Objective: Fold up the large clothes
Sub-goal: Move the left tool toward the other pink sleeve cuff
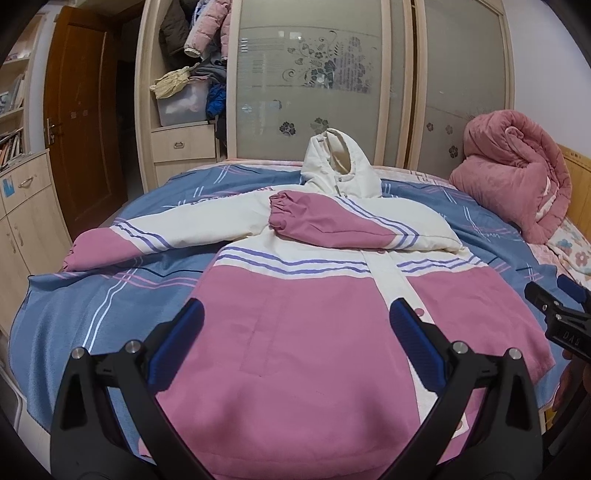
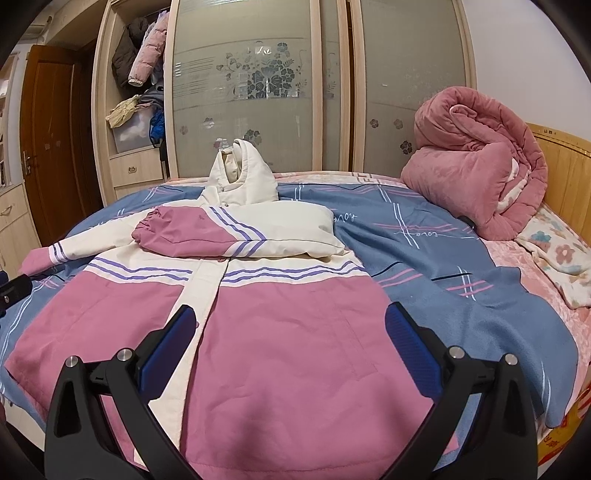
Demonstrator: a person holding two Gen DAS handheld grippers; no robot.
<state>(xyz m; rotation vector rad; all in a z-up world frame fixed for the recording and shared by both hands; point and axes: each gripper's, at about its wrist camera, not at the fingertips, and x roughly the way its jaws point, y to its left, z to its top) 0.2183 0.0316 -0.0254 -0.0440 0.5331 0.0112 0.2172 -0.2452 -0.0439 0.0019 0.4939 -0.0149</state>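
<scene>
Blue-padded fingers (image 1: 188, 332) of the left gripper (image 1: 295, 328) stand wide apart with nothing between them, hovering over the lower left half of the pink and cream jacket (image 1: 295, 332). Likewise the right gripper (image 2: 291, 328) has its jaws spread wide and empty, poised above the jacket's lower right half and the cream button placket (image 2: 201, 291); in the left view it appears as a black tip at the right edge.

Beneath both tools the jacket lies front up on the blue blanket (image 2: 443, 280) that covers the bed (image 2: 569, 321), hem toward the cameras and hood (image 1: 341, 166) pointing toward the wardrobe. One sleeve (image 1: 332, 221) is folded across the chest, its pink cuff resting near the collar — the other sleeve (image 1: 122, 240) lies stretched out sideways onto the blanket. Purple stripes run across the chest where cream meets pink.

Farther out, a rolled pink quilt (image 2: 476, 158) sits at the right end of the bed against a wooden headboard (image 2: 561, 162), with a floral pillow (image 2: 557, 254) just beside it. Behind the bed stands a wardrobe with frosted sliding doors (image 2: 240, 92) bearing flower patterns — its open left section shows hanging coats (image 1: 199, 29) and a plastic storage box (image 1: 181, 103). A brown wooden door (image 1: 81, 122) stands at the left.
</scene>
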